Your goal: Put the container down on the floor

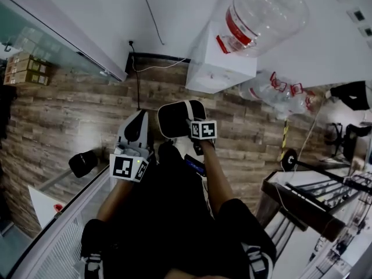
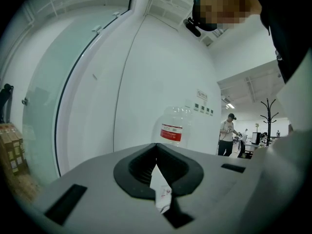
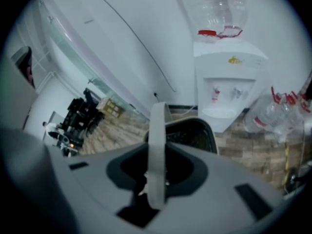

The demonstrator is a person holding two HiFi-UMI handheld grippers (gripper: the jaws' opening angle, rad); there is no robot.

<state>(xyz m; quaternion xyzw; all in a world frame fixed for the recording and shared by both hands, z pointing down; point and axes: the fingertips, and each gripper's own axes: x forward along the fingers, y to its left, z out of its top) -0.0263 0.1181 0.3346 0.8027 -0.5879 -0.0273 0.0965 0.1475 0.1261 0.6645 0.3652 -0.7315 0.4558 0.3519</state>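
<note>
The container is a dark bin with a white rim, carried above the wooden floor. My right gripper points down at it. In the right gripper view that gripper is shut on the bin's white rim, and the dark inside of the bin shows beyond it. My left gripper is held level just left of the bin. In the left gripper view its jaws stand together with a thin white slip pinched between them.
A white water dispenser with a clear bottle on top stands against the wall ahead. Empty bottles lie on the floor to its right. A desk is at the right, a glass partition and cardboard boxes at the left.
</note>
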